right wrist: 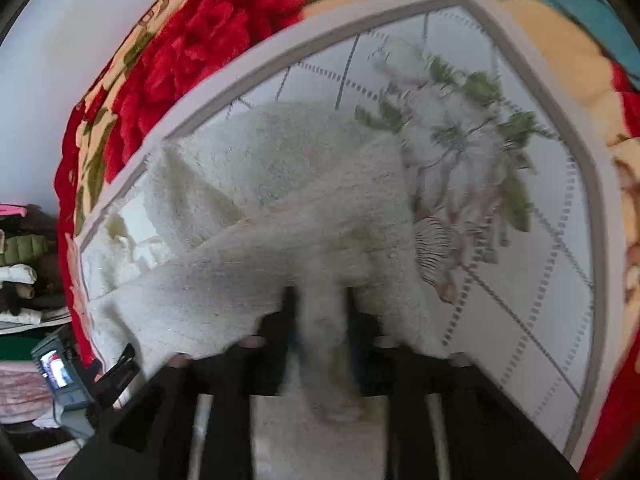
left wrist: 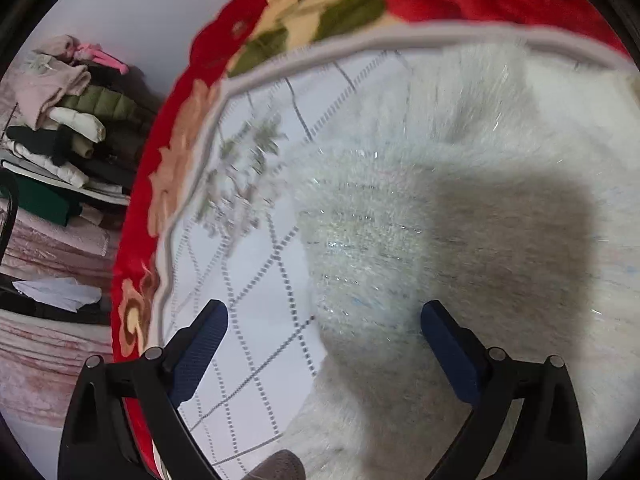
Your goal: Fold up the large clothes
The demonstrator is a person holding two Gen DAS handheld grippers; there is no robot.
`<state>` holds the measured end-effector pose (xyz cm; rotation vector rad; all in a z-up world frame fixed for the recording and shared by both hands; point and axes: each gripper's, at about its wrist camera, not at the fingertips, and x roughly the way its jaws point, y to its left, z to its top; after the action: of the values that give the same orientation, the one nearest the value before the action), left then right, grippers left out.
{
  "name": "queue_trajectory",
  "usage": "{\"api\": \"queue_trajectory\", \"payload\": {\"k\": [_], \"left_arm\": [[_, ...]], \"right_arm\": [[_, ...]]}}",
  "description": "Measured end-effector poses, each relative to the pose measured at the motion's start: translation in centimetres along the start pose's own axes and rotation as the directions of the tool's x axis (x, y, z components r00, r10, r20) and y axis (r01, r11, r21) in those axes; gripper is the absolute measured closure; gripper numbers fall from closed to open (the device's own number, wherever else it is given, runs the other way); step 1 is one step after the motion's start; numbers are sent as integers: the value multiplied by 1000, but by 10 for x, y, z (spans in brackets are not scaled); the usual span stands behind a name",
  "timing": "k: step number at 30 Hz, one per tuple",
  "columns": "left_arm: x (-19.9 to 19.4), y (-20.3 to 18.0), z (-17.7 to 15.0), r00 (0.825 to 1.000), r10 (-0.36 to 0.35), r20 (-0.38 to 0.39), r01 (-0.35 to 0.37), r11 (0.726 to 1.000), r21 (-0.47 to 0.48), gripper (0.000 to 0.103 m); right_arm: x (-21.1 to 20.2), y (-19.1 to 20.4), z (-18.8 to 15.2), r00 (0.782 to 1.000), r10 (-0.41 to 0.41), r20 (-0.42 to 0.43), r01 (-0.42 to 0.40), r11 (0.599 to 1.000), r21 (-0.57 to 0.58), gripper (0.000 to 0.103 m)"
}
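Your right hand-held gripper (right wrist: 320, 312) pinches a sweater (right wrist: 256, 200) fold to carry it over; left hand-held gripper (left wrist: 324, 320) hangs released above it, w/ the mat (left wrist: 256, 264) beneath.

A bed covered by a plush red blanket with big flower patterns (right wrist: 208, 40) carries everything. Spread flat on the blanket lies a white quilted mat with a grey border, dotted diamond lines and a printed green-leaf spray (right wrist: 520, 320). On the mat rests a fluffy white knitted garment with glinting threads (right wrist: 248, 184), crumpled across its near and left part.
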<state>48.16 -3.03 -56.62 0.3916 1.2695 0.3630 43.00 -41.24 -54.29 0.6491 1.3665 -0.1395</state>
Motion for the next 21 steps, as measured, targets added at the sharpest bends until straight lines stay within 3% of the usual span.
{"api": "queue_trajectory", "payload": {"k": [3,5,7,8,9,10,11,12,15,17,19,21], "left_arm": [[-33,12,-22,999,-25,40,25,999,-21,3],[-50,14,-43,998,-37,47,38,999,-13,3],[-63,7,-67,998,-49,43,49,999,9,3],[-63,5,-75,998,-56,37,55,998,23,3],[-64,0,-85,998,-62,27,61,997,39,3],[-65,-7,-97,997,-73,6,72,995,64,3],[-64,-11,-107,996,-85,-12,86,993,81,3],[-65,-15,-115,995,-96,-27,98,991,95,3],[-70,-17,-135,995,-95,-33,99,986,136,3],[-75,-14,-144,996,-89,-26,92,982,164,3],[-79,-6,-152,997,-79,-19,81,979,186,3],[-83,0,-160,998,-61,2,59,975,212,3]], "right_arm": [[-40,-19,-23,998,-36,57,38,999,-24,40],[-51,-40,-44,990,-126,59,128,991,-37,35],[-43,-67,-67,981,-193,5,193,981,-36,34],[-31,-83,-79,978,-202,-62,200,979,-25,34],[-15,-98,-94,973,-184,-141,185,983,-6,38],[1,-111,-109,967,-157,-199,164,986,18,47],[9,-118,-119,966,-125,-227,138,990,40,90],[16,-124,-131,968,-68,-240,91,992,85,95],[11,-117,-158,980,-60,-190,86,988,131,96],[6,-115,-178,982,0,-191,43,974,220,96],[4,-107,-212,973,79,-216,-11,954,298,96],[8,-93,-243,949,166,-266,-71,940,333,96]]}}
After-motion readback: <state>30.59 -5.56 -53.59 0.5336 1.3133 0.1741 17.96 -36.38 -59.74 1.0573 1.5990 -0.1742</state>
